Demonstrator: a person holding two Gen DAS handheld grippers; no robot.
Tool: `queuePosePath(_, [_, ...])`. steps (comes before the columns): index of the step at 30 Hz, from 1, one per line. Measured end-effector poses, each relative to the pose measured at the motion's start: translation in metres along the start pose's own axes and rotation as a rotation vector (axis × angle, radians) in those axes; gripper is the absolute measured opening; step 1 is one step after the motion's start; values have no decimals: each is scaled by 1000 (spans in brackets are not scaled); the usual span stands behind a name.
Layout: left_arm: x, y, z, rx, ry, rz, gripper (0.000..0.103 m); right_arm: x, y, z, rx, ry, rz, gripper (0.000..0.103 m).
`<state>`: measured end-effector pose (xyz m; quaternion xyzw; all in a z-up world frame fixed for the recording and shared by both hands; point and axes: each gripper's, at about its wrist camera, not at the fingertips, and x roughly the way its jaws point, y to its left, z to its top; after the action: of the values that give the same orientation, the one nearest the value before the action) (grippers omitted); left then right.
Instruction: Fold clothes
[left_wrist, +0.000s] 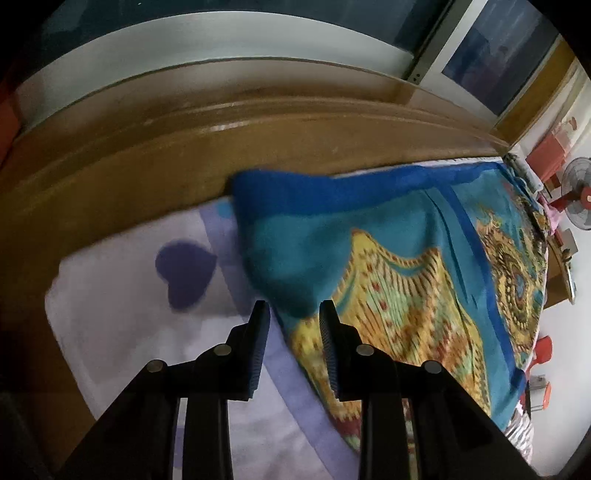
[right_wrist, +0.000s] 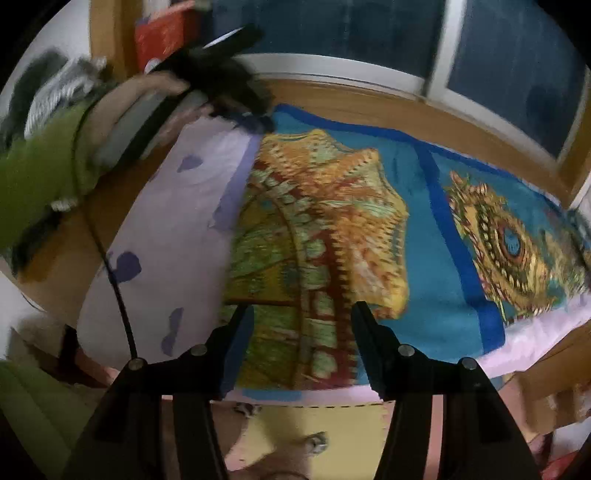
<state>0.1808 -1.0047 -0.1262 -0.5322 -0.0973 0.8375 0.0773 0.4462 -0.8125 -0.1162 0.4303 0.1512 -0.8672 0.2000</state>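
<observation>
A turquoise cloth (left_wrist: 388, 236) with blue borders and a yellow-orange pattern lies spread on a lilac bed sheet (left_wrist: 122, 295) printed with purple hearts. Its left part is folded over, with a rounded fold corner just beyond my left gripper (left_wrist: 293, 308). That gripper hovers open over the cloth's left edge with nothing between its pads. In the right wrist view the cloth (right_wrist: 424, 206) fills the middle. My right gripper (right_wrist: 303, 308) stands wide open above the cloth's near edge, holding nothing. The left gripper (right_wrist: 255, 110), blurred, sits at the cloth's far left corner, held by a hand in a green sleeve (right_wrist: 40, 162).
A wooden bed frame (left_wrist: 221, 147) curves along the far side under a dark window (right_wrist: 332, 33). A fan (left_wrist: 580, 192) and red stools (left_wrist: 543, 350) stand at the right. A black cable (right_wrist: 118, 291) hangs from the sleeve. A yellow floor mat (right_wrist: 332, 424) lies below the near edge.
</observation>
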Motion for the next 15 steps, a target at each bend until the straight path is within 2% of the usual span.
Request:
queuePosePath(2, [2,1,5,10,-6,8,28,6,7,2,25,31,38,55])
queuePosePath(5, [5,4,11,8,-8,13,28,17,21,1,-2,74,30,56])
queuePosePath(11, [15,12,17,-30,-7,-10,28,34,37,-8,-35,120,-49,57])
queuePosePath(15, [24,12,23,-35,-4,-27,28,33,35,-12,-16,95,-87,68])
